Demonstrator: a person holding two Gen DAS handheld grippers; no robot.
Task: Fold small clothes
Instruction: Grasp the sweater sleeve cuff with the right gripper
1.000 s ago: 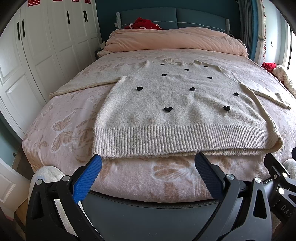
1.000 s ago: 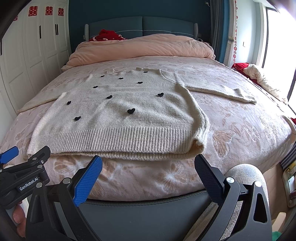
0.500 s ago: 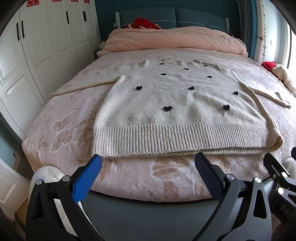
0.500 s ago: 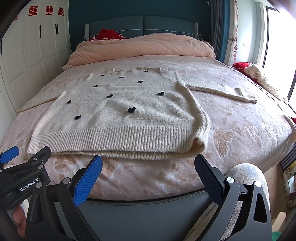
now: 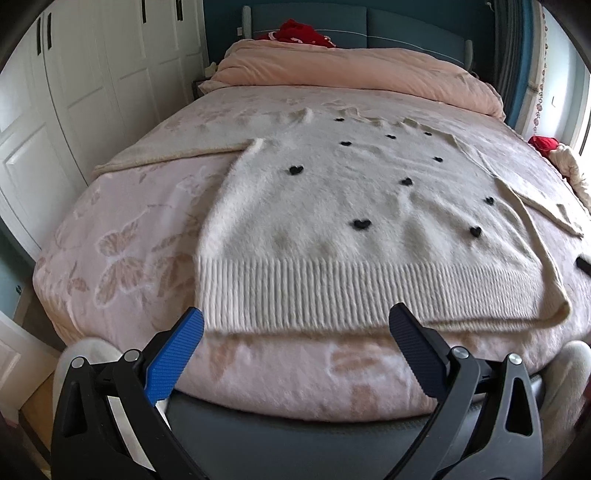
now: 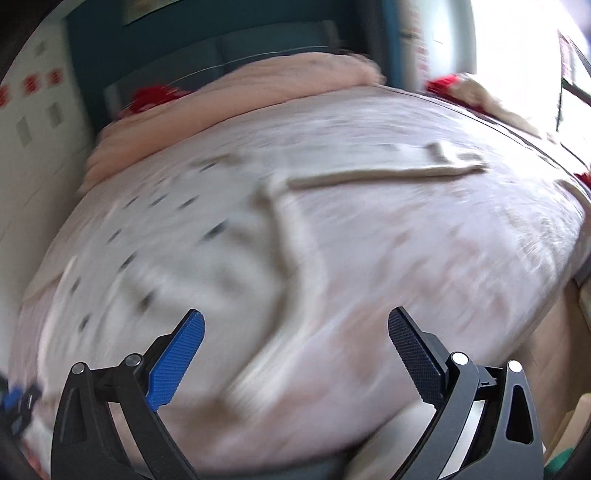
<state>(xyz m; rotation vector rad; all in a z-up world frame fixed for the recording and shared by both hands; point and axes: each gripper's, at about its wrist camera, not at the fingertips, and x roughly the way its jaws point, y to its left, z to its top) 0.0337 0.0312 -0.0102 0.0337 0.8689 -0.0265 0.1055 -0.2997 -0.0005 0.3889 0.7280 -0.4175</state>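
A cream knit sweater (image 5: 351,218) with small black hearts lies flat on the pink floral bed (image 5: 122,254), ribbed hem toward me and both sleeves spread out. My left gripper (image 5: 295,325) hovers open just short of the hem, with nothing between its fingers. The right wrist view is blurred by motion. In it the sweater (image 6: 192,251) shows at left, its right sleeve (image 6: 384,173) stretching across the bed. My right gripper (image 6: 295,326) is open and empty above the sweater's right hem corner.
A folded pink duvet (image 5: 354,74) lies across the head of the bed, with red fabric (image 5: 303,31) behind it. White wardrobe doors (image 5: 85,88) line the left side. Bundled red and cream cloth (image 5: 561,162) sits at the bed's right edge, by a bright window.
Both grippers have moved forward toward the sweater's hem. The right gripper has swung fast to the right and tilted, blurring its view. Both stay open.
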